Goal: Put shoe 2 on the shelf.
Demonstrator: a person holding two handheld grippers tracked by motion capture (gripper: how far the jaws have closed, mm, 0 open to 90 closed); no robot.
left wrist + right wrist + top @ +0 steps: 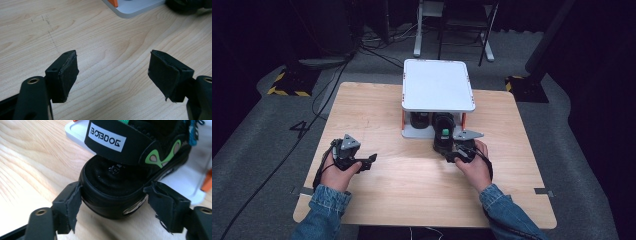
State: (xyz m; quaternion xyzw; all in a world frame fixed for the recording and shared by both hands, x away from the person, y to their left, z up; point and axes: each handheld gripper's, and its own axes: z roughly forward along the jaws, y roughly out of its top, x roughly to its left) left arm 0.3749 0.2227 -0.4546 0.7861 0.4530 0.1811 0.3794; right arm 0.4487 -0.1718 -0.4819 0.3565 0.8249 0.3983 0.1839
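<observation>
1. High view: sitting at the near edge of a two-tier white shoe rack [438, 85] on the wooden surface [412, 185], a black shoe [442, 135] with a green patch, heel end pointing toward the person. Hovering just behind that heel, the right tongs [455, 155]. Resting well apart on the left side of the surface, the left tongs [371, 161], touching nothing. Standing dark and hard to make out under the top shelf, a second dark thing [420, 120], possibly the other shoe.

2. Left gripper view: gaping wide over bare wood, the left tongs [112, 75], with nothing between the pads. Showing at the top edge, a cut-off corner of the rack's grey base [132, 8] and a bit of orange post [113, 2].

3. Right gripper view: straddling the shoe's heel [112, 202], the right tongs [112, 200], standing wide with the pads beside the sole on either side; whether they are pressing yet is impossible to tell, though a gap seems to remain. Reading mirrored on the strap, a white label [107, 137]. Cut off at the top, the toe end and most of the rack.

4. Judging the step: lining up on the heel to grasp the shoe. Calling next for squeezing evenly on both sides of the heel, then moving the shoe without snagging the rack's edge.
</observation>
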